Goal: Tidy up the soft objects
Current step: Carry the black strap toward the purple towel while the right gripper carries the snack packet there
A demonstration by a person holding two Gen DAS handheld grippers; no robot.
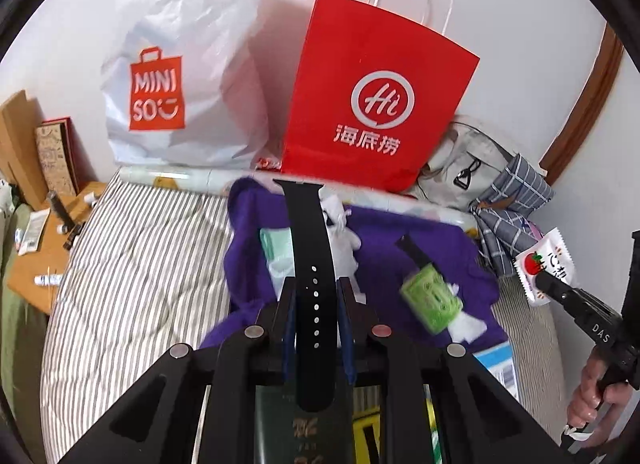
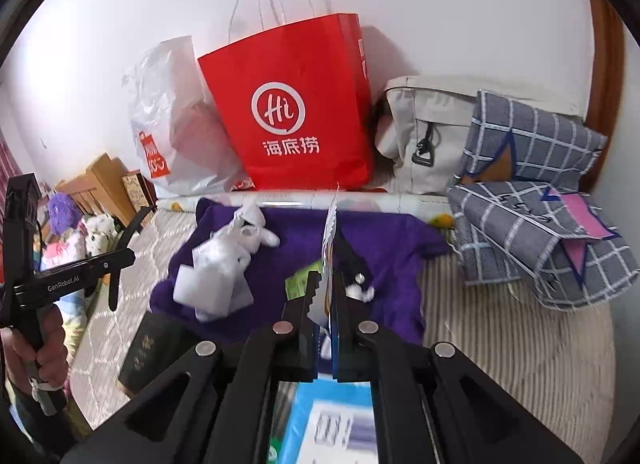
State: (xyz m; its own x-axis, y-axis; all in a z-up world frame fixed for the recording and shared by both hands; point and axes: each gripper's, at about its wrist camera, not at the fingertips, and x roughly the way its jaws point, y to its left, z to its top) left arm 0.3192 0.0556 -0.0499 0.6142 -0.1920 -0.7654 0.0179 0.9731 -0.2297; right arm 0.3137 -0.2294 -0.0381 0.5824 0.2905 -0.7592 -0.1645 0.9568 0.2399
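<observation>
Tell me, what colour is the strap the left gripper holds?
Black watch strap, with small holes; clearest in the left wrist view.

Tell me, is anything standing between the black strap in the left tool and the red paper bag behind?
Nothing visible blocks it. The strap, gripped in the left tool, hangs above the purple cloth; the red bag stands upright beyond, against the wall.

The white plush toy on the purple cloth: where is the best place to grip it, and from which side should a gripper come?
Grip the white plush toy at its thin upper limbs, coming from above. They stick out free of the purple cloth, so the fingers could probably close around them.
</observation>
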